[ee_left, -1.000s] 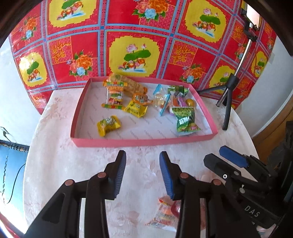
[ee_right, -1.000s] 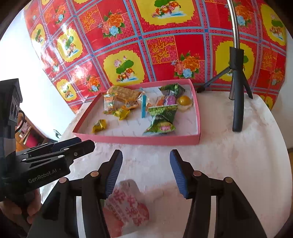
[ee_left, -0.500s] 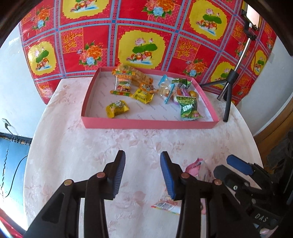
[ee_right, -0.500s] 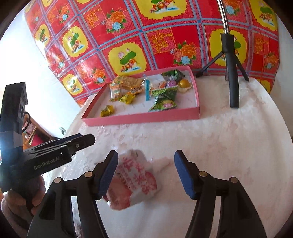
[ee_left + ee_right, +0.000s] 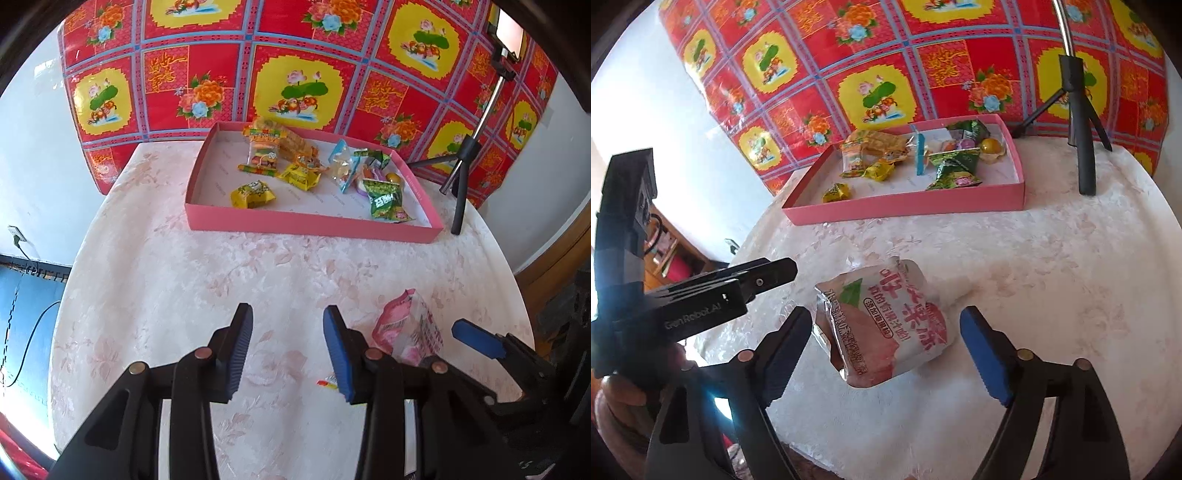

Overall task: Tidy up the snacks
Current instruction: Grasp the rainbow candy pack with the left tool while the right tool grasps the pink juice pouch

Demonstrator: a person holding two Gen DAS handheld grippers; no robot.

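A pink and white snack pouch lies on the white table between the fingers of my right gripper, which is open around it; whether the left finger touches it I cannot tell. The pouch also shows in the left wrist view, right of my left gripper, which is open and empty above the table. A pink tray at the back holds several wrapped snacks; it also shows in the right wrist view. A small snack wrapper peeks out by my left gripper's right finger.
A black tripod stands right of the tray, also in the right wrist view. A red flowered cloth hangs behind the table. The table's round edge drops off at left and right.
Both grippers have drawn back from the tray. The pink pouch now sits fully between the right gripper's open fingers, and looks larger and closer.
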